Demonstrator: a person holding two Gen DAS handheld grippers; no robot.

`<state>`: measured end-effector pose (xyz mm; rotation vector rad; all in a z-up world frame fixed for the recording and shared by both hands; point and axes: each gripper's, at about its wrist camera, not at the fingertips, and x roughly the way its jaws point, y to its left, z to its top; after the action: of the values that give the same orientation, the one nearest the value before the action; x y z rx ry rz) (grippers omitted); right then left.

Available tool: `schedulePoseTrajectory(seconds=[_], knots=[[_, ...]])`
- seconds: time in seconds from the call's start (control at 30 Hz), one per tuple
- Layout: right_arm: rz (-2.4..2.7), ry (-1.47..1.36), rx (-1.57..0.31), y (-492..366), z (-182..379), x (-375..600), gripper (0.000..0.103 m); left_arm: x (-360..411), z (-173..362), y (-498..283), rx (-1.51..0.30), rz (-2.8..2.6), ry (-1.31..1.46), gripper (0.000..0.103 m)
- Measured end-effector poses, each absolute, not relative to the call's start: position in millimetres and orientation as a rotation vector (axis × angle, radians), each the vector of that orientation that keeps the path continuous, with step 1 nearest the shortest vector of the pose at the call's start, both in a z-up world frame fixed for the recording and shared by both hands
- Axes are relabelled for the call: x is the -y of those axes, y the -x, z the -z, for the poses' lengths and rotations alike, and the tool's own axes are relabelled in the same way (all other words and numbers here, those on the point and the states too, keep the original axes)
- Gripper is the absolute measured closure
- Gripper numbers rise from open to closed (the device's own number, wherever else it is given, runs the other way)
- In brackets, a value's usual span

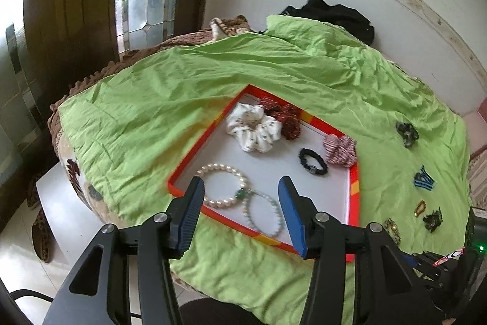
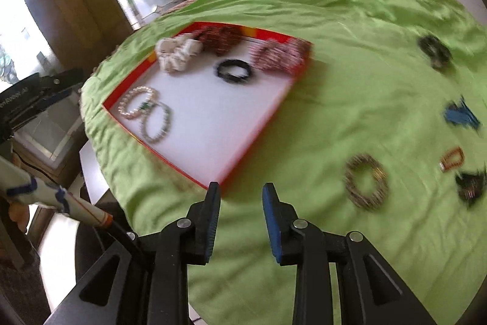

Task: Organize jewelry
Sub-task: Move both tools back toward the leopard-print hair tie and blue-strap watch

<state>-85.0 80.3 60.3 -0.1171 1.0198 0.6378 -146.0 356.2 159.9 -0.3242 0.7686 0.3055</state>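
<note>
A red-rimmed white tray (image 1: 354, 188) (image 2: 243, 142) lies on a green cloth. In it are a pearl bracelet (image 1: 223, 186) (image 2: 137, 102), a pale green bead bracelet (image 1: 264, 213) (image 2: 155, 122), a white scrunchie (image 1: 254, 128) (image 2: 178, 54), a dark red scrunchie (image 1: 284, 114), a pink scrunchie (image 1: 339, 150) and a black hair tie (image 1: 313, 162) (image 2: 234, 71). My left gripper (image 1: 242, 192) hangs open above the two bracelets, holding nothing. My right gripper (image 2: 240, 191) is open and empty over the cloth at the tray's near corner. A bronze ring-shaped bracelet (image 2: 365, 180) lies to its right.
Several small hair accessories lie on the green cloth (image 1: 152, 99) right of the tray: a dark clip (image 1: 406, 133), a blue one (image 1: 423, 178) (image 2: 461, 116), an amber one (image 2: 452, 159), a black one (image 2: 470, 186). A black garment (image 1: 334, 15) lies at the far edge. A door stands at left.
</note>
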Motion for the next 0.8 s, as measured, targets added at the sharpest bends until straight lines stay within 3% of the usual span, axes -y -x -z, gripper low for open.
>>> schedulePoseTrajectory(seconds=[0.8], knots=[[-0.29, -0.232, -1.028, 103, -27, 141, 0.07, -203, -149, 116, -0.889, -0.071, 0.116, 0.05]])
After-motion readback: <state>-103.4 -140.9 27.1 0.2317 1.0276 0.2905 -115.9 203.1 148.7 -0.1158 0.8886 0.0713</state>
